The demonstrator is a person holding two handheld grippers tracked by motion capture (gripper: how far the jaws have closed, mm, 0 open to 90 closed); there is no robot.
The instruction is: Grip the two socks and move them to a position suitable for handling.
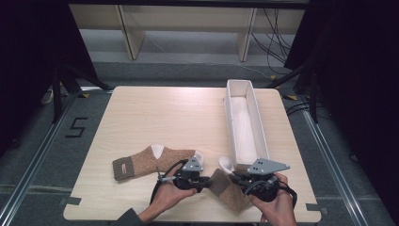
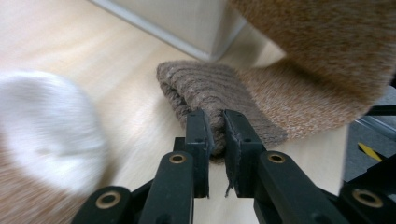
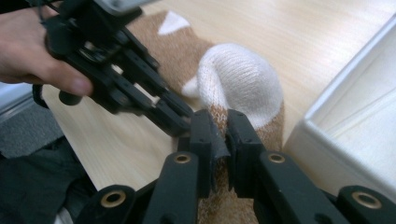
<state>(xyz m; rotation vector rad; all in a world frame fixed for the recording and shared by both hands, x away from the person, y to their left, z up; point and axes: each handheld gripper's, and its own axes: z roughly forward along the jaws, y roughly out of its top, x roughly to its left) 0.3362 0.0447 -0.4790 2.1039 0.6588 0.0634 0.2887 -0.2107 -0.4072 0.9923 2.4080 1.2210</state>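
Two brown socks lie at your table's near edge in the high view: one flat sock, one held sock beside the white tray. Your left gripper pinches its ribbed cuff. Your right gripper clamps it below the white toe.

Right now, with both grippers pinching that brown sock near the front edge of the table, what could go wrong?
The left gripper pinches just the ribbed cuff edge of the held sock, so a pull might slip it free.
The second sock lies close beside the left gripper and could get dragged along.
The white bin wall stands right next to the right gripper; a swing could knock it.
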